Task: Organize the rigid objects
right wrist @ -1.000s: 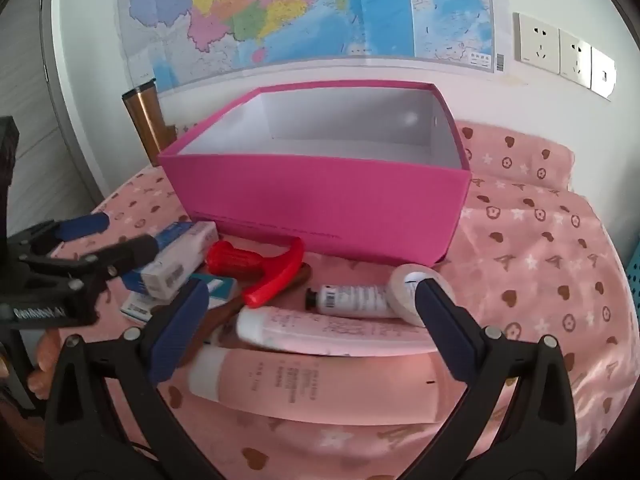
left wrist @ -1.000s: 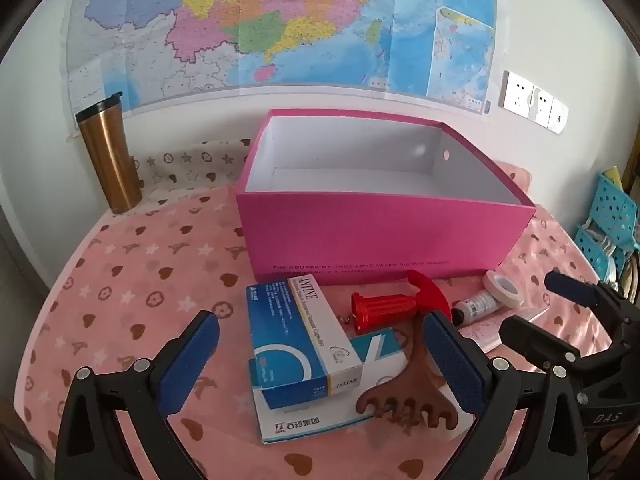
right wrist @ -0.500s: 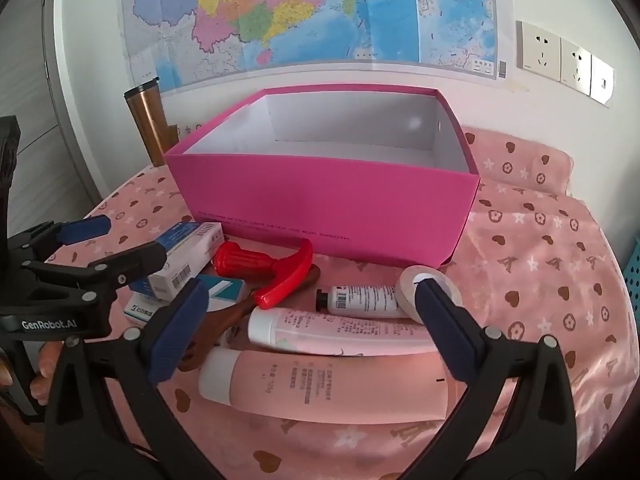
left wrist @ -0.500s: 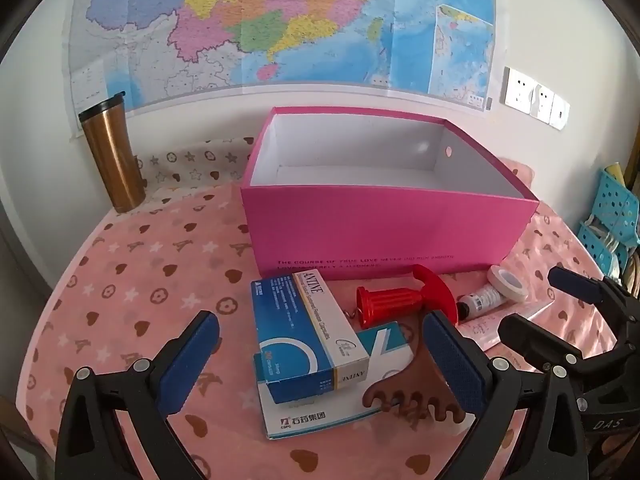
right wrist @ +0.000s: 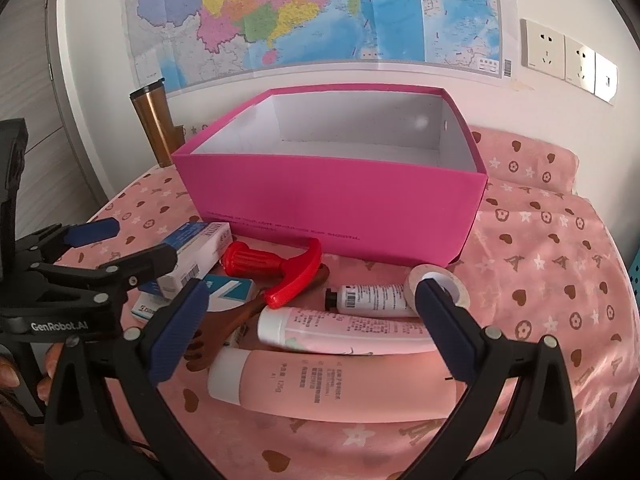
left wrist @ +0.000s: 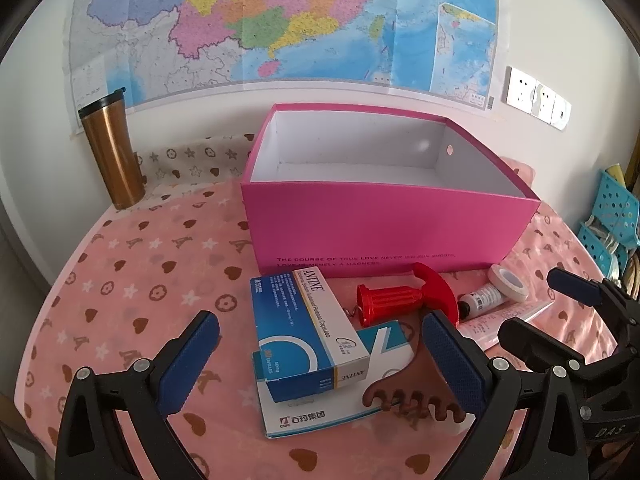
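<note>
Boxes, tubes and small tools lie in a loose cluster on the counter, just in front of the pink box, which stands open with a white inside and nothing visible in it. Counter is covered with a pink cloth printed with hearts and stars.

Left side of the cluster: blue-and-white medicine box lying askew on top of a flatter white-and-teal box. Beside them, a red T-handled corkscrew on its side, and a brown wooden comb-like scraper touching the flat box.

Right side: small white bottle with black cap, a roll of white tape at its end, then two pink tubes — the thinner one just behind the large one, both lying flat, white caps to the left.

Left claw: spread wide, blue pads either side of the medicine boxes, holding nothing.
Right claw: spread wide, framing the tubes, holding nothing.

Behind the cluster — copper travel mug upright by the wall, well apart from the pink box. Map on the wall.
</note>
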Action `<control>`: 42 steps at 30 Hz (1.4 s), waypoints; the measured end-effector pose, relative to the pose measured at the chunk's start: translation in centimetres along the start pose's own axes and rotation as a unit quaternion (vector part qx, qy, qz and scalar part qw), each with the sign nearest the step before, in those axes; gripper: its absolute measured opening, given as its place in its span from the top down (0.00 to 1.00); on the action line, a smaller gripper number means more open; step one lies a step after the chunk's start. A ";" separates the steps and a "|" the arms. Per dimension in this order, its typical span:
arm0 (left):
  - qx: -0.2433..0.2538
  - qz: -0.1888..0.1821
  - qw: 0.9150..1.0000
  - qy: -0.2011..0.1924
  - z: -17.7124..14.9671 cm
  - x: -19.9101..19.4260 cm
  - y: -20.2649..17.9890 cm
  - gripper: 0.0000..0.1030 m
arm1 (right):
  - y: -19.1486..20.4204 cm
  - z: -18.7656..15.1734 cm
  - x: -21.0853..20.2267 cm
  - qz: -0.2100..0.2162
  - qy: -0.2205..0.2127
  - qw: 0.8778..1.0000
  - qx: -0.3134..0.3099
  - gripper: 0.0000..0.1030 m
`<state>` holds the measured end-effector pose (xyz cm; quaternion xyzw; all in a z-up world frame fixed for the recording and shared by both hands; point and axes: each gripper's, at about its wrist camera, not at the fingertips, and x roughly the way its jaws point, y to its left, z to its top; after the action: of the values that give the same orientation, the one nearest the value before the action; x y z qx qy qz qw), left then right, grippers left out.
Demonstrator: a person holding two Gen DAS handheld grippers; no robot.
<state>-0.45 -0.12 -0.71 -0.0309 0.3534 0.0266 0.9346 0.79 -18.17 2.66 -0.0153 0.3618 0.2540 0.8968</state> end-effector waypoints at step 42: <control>-0.001 -0.004 1.000 -0.001 -0.1 0.1 -0.3 0.00 | 0.1 -0.1 0.0 0.013 0.000 1.000 0.004 0.00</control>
<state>-0.43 -0.38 -0.84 -0.0328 0.3527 0.0232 0.9349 0.67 -18.13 2.61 -0.0071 0.3629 0.2646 0.8934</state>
